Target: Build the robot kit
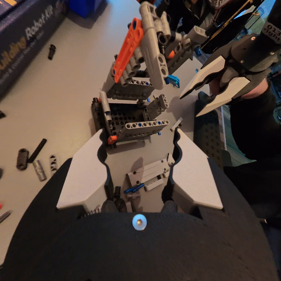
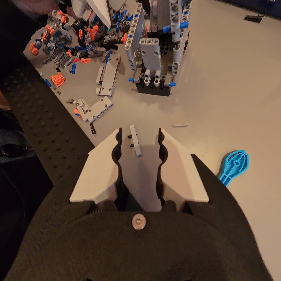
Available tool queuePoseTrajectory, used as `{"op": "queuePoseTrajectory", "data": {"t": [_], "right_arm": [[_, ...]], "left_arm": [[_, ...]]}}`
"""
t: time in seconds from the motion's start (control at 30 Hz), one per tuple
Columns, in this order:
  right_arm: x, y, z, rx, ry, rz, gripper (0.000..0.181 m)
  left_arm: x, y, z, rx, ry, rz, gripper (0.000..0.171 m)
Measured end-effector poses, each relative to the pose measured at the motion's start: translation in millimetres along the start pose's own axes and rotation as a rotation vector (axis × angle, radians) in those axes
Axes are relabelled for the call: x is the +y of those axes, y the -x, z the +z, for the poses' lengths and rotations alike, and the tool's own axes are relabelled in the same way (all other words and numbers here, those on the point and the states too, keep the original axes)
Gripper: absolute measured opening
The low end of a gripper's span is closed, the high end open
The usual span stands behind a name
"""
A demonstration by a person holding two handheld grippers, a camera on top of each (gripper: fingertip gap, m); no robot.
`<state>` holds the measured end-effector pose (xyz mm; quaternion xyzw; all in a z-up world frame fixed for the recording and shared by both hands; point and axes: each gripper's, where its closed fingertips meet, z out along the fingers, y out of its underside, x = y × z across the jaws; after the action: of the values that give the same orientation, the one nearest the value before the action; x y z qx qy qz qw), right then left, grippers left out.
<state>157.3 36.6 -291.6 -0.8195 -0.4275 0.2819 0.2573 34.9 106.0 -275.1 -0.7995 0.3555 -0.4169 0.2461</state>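
Nearby, grey-and-orange brick model (image 1: 130,97)

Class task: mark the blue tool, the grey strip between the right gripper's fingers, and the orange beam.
blue tool (image 2: 236,165): right wrist view, its head.
grey strip (image 2: 135,140): right wrist view, mid-length.
orange beam (image 1: 129,49): left wrist view, its flat face.

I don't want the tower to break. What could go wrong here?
The open right gripper straddles a small grey beam with two black pins; closing crookedly might flick it away. The tall grey, black and orange brick model stands close ahead of the open left gripper, so a bump might tip it. Loose grey panels beneath could get knocked.
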Motion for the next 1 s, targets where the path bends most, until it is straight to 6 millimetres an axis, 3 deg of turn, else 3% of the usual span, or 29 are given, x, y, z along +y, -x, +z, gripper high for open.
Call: {"op": "queuePoseTrajectory", "data": {"t": [0.1,0.27,0.43,0.5,0.73,0.8,0.93,1.0], "right_arm": [[11.9,1.2,4.5,-0.001,0.045,-0.011,0.047],[30.7,2.4,8.2,0.005,0.114,-0.040,0.046],[40.2,-1.4,6.0,0.032,0.116,-0.064,0.044],[31.8,-7.2,3.7,0.058,0.073,-0.050,0.045],[-39.0,-32.4,-3.7,0.080,-0.180,-0.092,0.062],[-46.7,-35.3,6.7,0.023,-0.177,-0.106,0.070],[-46.6,-32.1,27.2,-0.034,-0.117,-0.132,0.069],[-45.9,-20.6,32.0,-0.068,-0.107,-0.144,0.065]], "left_arm": [[3.8,-8.8,5.8,-0.007,0.007,0.033,0.089],[21.1,-40.3,15.3,0.083,0.072,0.039,0.080],[16.4,-41.9,10.0,0.006,0.033,0.070,0.077],[17.0,-37.6,11.7,-0.045,0.041,0.056,0.077],[15.9,-54.9,24.8,-0.004,0.035,0.033,0.073],[14.4,-54.8,27.0,0.002,0.027,0.026,0.074],[8.1,-44.5,26.0,-0.020,-0.010,0.002,0.079],[6.0,-41.9,25.7,-0.004,-0.019,-0.009,0.079]]}}
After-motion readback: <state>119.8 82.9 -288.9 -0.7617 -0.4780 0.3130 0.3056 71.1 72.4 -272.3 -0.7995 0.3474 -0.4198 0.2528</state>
